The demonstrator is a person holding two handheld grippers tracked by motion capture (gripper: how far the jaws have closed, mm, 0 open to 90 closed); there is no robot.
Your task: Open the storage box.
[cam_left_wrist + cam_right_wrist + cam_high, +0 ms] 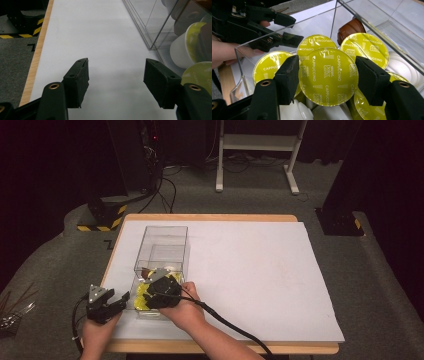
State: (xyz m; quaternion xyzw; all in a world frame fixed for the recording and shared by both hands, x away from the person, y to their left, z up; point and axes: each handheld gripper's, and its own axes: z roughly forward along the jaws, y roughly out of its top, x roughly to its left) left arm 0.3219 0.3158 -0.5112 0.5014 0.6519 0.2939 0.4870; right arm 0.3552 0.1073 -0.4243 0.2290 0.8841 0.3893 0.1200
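Note:
A clear plastic box (162, 240) lies on the white sheet, its near end full of coffee capsules. In the right gripper view my right gripper (327, 61) is inside the box, shut on a yellow-lidded cappuccino capsule (328, 77) held lid-up between its pads. Several more yellow-lidded capsules (364, 47) and a brown one (350, 28) lie around it. In the high view the right gripper (162, 292) sits over the box's near end. My left gripper (122, 300) rests just left of the box, open with nothing between its jaws (116, 62); the box wall (150, 25) and white capsule bodies (180, 50) are to its right.
The white sheet (250, 270) covers the wooden table, whose left edge (37, 52) runs close to my left gripper. A yellow-and-black striped base (100, 217) stands beyond the table's left corner, a white frame (260, 142) behind, a black stand (340, 215) at the right.

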